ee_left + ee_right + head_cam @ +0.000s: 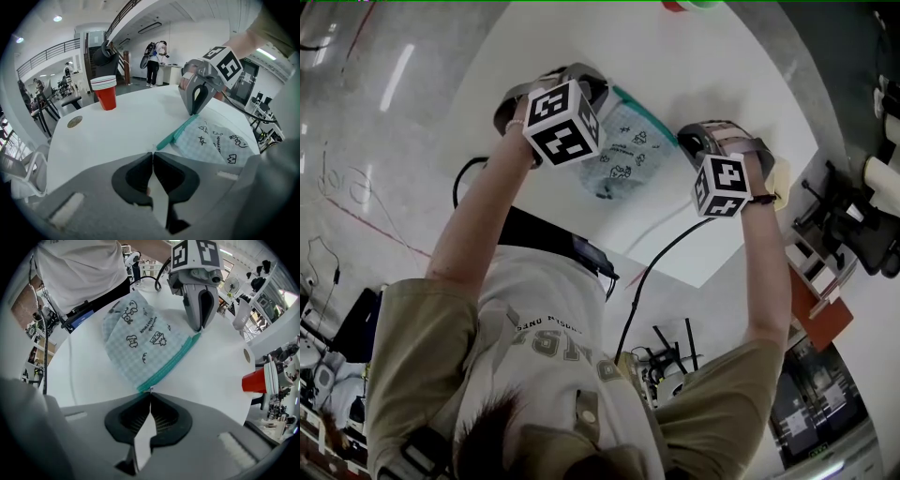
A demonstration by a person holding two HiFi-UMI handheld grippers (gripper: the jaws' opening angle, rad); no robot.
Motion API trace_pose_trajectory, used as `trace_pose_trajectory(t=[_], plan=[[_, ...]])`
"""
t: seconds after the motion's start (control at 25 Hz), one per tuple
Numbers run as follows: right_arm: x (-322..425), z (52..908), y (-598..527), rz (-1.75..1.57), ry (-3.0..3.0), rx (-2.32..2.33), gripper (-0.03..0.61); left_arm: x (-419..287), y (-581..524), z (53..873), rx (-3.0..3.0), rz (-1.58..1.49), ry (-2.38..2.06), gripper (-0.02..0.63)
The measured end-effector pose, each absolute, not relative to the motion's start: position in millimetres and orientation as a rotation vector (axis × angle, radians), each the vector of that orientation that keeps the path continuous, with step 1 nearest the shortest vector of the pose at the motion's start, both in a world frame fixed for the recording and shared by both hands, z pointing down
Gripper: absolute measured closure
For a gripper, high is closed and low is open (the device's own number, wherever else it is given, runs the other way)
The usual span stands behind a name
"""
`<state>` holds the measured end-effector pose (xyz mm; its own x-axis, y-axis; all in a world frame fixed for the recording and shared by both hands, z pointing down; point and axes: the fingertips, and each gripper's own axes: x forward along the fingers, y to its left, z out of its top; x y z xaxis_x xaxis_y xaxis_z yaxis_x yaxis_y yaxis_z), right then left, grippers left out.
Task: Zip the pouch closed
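**Inspector:** Where is the item lying?

**Onlooker:** The pale checked fabric pouch with black doodles (136, 343) is lying flat on the round white table (122, 131). Its body is spreading toward the person, and its teal zip band (171, 363) is forming the far edge.

**Inspector:** And the grippers?

**Onlooker:** The left gripper (152, 154) is holding its jaws together at one end of that band. They are pinching a thin sliver that I am judging to be the pull, though it is too small to confirm. The right gripper (150, 393) is pinching tight on the opposite teal corner.

**Inspector:** What relation is governing the next move?

**Onlooker:** The band's long axis is running straight from one gripper to the other. In the head view it is heading from the left jaws toward 4 o'clock. In the right gripper view it is leading away toward roughly 1 o'clock and ending under the left gripper's tips. Neither hand is sitting nearer, since each is occupying one end.

**Inspector:** Your assessment?

**Onlooker:** Any closing stroke is going to have to travel along that line while the other end is anchoring. The band is looking flat, but I cannot tell whether its teeth are meshing.
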<state>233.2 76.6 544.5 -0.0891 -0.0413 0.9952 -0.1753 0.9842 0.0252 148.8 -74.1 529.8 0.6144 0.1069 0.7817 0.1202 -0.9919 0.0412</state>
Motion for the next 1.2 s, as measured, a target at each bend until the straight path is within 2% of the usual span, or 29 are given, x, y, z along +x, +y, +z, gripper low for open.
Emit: trace_pose_trajectory(t=[0.44,0.68,0.72,0.8,1.0,1.2], plan=[[226.8,543.3,69.0,0.32,-1.651,0.267,0.571,149.2,-79.0,528.1,-2.83,-1.4,-0.216,0.586],[231.2,549.5,75.6,0.327,-1.634,0.33,0.571,148.8,-72.8,528.9,-2.837,-1.392,-0.214,0.58],[231.1,550.1,76.2,0.33,-1.634,0.346,0.569,148.7,-71.1,529.2,-2.841,-1.386,-0.225,0.567],[230.1,549.4,75.8,0.344,-1.65,0.398,0.566,149.6,-68.8,529.2,-2.838,-1.372,-0.245,0.492],[230.9,538.0,71.1,0.405,-1.704,0.575,0.526,152.4,-72.7,525.7,-2.841,-1.358,-0.244,0.457],[237.8,520.7,61.5,0.412,-1.727,0.766,0.525,153.1,-79.9,521.0,-2.893,-1.334,-0.235,0.448]])
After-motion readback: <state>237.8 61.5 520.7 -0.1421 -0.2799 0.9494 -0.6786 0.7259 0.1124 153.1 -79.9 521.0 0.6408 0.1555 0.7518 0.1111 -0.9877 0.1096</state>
